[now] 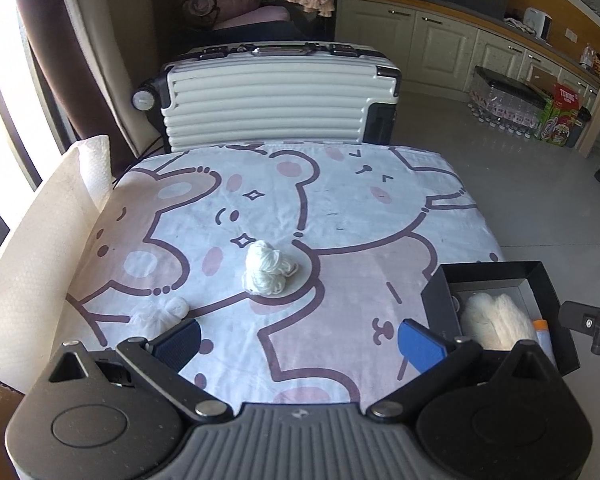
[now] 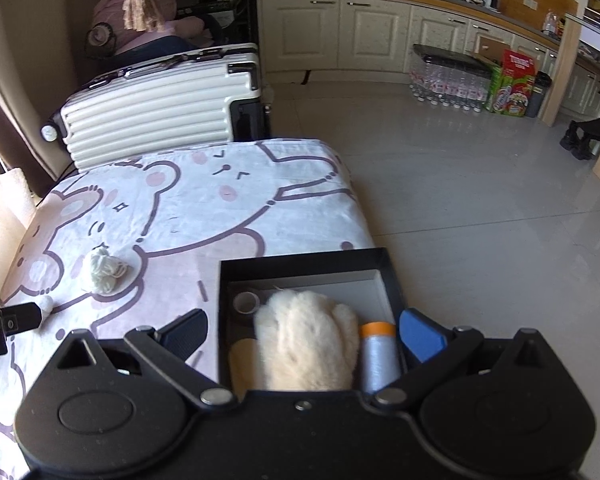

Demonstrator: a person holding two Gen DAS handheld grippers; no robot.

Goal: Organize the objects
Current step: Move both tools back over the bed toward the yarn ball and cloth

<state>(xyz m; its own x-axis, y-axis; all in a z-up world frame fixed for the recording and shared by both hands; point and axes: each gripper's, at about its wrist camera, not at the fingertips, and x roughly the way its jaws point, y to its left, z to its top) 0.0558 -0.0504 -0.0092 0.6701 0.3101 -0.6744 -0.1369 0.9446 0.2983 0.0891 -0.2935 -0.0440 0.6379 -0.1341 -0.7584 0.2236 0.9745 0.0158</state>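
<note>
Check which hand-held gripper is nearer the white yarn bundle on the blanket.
Left. The left hand-held gripper faces the white yarn bundle straight ahead, open. The right hand-held gripper is open over the black box, yarn off to its left.

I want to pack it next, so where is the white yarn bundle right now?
The white yarn bundle lies mid-table on the cartoon-bear cloth, left of the black box.

Each gripper, left gripper [image 1: 300,338] and right gripper [image 2: 304,334], has a black ribbed body, round black side discs, silver pivot screws, black linkage arms and blue-padded fingers [image 1: 420,344].
</note>
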